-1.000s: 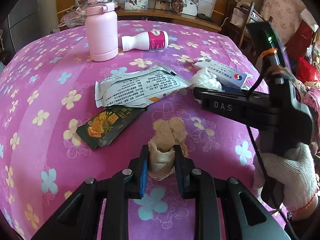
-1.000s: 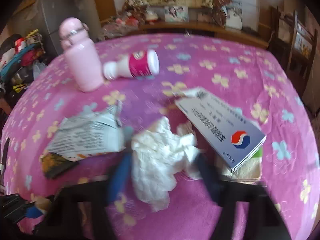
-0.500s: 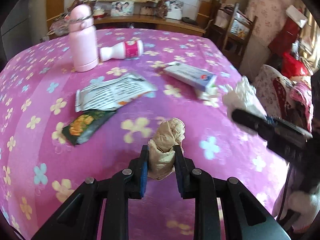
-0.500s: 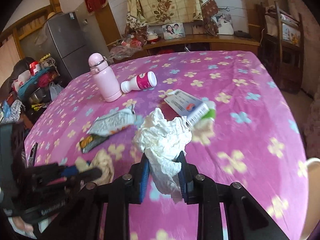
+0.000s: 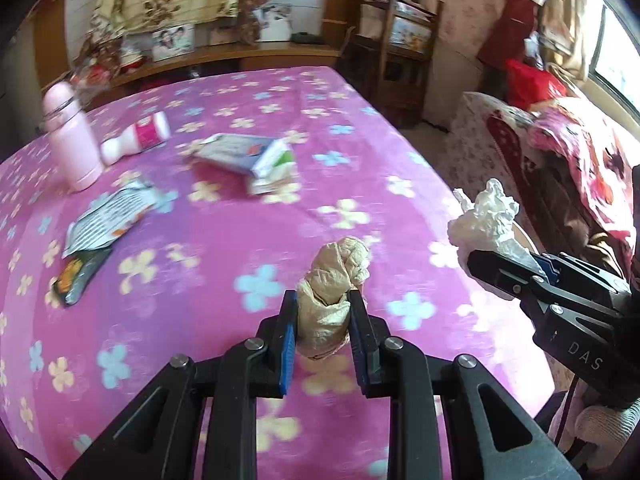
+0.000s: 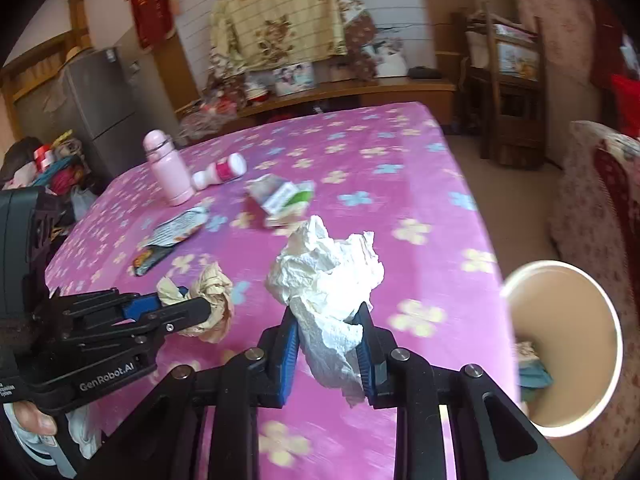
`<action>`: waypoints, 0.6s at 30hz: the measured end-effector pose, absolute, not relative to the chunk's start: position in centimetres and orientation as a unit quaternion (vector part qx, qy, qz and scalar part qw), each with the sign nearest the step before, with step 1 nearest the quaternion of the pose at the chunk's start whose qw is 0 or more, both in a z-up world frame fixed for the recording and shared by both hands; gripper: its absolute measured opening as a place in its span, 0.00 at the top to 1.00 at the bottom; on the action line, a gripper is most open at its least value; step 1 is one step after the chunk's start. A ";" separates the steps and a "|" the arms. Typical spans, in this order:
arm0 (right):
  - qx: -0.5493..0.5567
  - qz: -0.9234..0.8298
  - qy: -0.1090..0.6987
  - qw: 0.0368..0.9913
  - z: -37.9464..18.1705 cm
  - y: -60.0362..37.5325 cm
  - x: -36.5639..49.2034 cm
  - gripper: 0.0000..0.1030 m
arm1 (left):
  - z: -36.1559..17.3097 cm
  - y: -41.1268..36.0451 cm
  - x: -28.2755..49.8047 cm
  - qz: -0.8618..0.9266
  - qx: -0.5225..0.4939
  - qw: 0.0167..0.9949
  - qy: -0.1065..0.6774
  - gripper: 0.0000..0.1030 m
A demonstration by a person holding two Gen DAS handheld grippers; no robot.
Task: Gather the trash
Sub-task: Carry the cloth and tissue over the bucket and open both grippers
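Two pieces of trash are already lifted off the surface (image 5: 224,240), which is covered with a soft pink cloth printed with pale flowers. The left claw (image 5: 323,320) is clamped on a crumpled beige paper wad (image 5: 332,292), twisted and wrinkled like a used napkin. The right claw (image 6: 326,340) is clamped on a crumpled white tissue (image 6: 328,280), thin, light and full of sharp folds. Both wads hang in the air above the near part of the surface, the white one closer to its right edge.

Beside that edge, lower down, stands a round white-rimmed bin with a pale brown inside (image 6: 560,344); some scraps seem to lie in it already, but they are too blurred to name. I judge that the two wads are on the way to this bin and are not yet dropped, so this step is about half done.

Several things remain on the cloth. A flat silver foil wrapper with printed text (image 5: 108,220) partly covers a dark green glossy snack packet (image 5: 76,276). A white cardboard medicine box (image 5: 240,152) rests over a smaller white-and-green carton (image 5: 276,164). A white plastic bottle with a pink label (image 5: 136,140) lies on its side, touching or just beside an upright smooth pale pink flask (image 5: 72,144). The flask is probably not trash; the rest is likely still to collect.
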State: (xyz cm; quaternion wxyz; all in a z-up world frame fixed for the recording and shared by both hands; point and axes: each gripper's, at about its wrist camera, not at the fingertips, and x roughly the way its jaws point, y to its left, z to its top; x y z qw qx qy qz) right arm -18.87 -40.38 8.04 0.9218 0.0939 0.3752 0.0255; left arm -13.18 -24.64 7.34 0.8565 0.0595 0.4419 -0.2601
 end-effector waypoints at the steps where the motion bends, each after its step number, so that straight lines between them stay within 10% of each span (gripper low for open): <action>1: 0.096 0.017 0.375 0.922 8.0 -41.3 -19.4 0.73 | 7.4 -25.3 -13.3 -0.264 0.062 0.855 0.442 0.75; 18: 0.147 -0.083 0.382 0.909 6.4 -52.9 -25.1 0.73 | 7.1 -36.5 -16.2 -0.342 0.103 0.822 0.443 0.75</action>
